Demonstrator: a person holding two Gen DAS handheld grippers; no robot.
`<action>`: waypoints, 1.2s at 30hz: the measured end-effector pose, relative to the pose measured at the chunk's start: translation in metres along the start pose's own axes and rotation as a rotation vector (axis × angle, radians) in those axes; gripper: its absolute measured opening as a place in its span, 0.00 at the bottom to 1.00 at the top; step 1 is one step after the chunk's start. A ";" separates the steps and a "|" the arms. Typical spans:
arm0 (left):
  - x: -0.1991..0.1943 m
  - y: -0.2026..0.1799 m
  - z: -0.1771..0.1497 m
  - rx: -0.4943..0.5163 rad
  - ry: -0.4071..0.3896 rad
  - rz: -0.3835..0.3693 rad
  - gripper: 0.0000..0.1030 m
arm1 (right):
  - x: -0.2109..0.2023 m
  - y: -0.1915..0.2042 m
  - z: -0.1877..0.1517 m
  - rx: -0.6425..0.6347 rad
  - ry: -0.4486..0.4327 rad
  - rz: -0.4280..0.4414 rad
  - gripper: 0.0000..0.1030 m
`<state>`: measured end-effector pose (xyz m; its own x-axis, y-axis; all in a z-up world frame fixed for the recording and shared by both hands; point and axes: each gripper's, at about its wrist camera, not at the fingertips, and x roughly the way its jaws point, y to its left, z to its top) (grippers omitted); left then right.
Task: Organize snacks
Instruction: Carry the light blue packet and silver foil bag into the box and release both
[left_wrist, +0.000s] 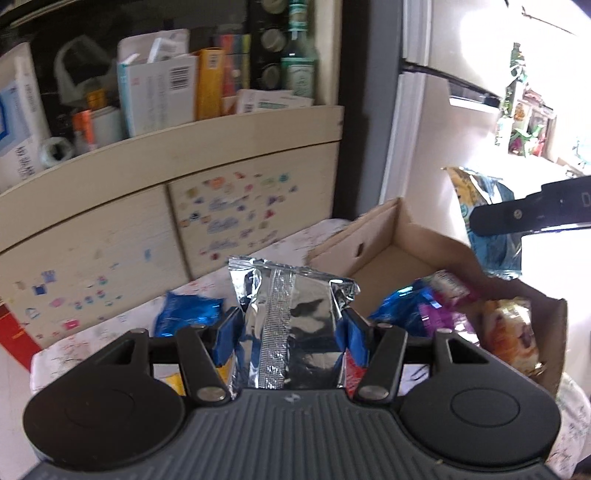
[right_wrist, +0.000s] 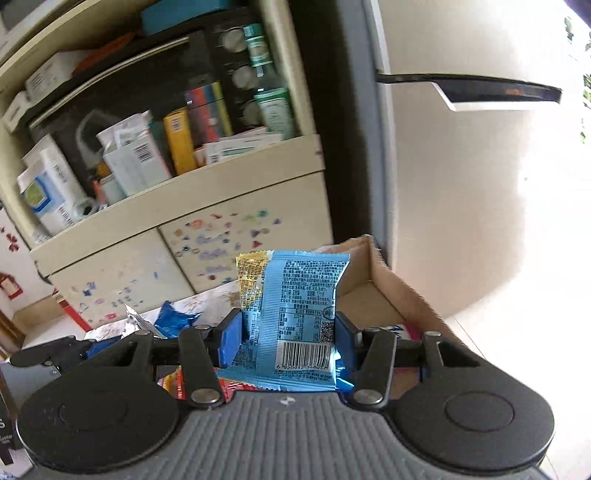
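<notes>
Silver foil snack pkt (left_wrist: 291, 325) is clenched in left gripper (left_wrist: 291, 332), held above cardboard box (left_wrist: 399, 236); no print readable. Blue pkt (right_wrist: 295, 317) w/ barcode, QR code & dense small text is gripped by right gripper (right_wrist: 288, 332) near the box.

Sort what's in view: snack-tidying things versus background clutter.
Job: silver packet in left gripper; light-blue packet in right gripper; cardboard box; blue wrappers.
Clutter: shelf boxes; green bottle.

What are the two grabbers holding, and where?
The left gripper pinches a silver packet by its side edges. The right gripper pinches a blue packet by its side edges.
</notes>
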<state>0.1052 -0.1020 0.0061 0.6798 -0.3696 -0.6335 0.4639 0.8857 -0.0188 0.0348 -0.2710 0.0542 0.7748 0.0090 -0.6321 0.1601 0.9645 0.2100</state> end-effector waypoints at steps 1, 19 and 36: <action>0.002 -0.005 0.001 0.000 -0.001 -0.013 0.56 | -0.001 -0.004 0.000 0.010 -0.001 -0.006 0.57; 0.039 -0.041 0.014 0.068 0.066 -0.135 0.60 | -0.008 -0.044 -0.004 0.153 0.032 -0.080 0.57; 0.040 -0.070 -0.067 0.583 0.240 -0.275 0.68 | -0.011 -0.051 -0.004 0.199 0.055 -0.043 0.57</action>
<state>0.0618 -0.1604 -0.0697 0.3803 -0.4266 -0.8206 0.8770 0.4480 0.1735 0.0152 -0.3192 0.0472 0.7308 -0.0118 -0.6825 0.3146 0.8932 0.3214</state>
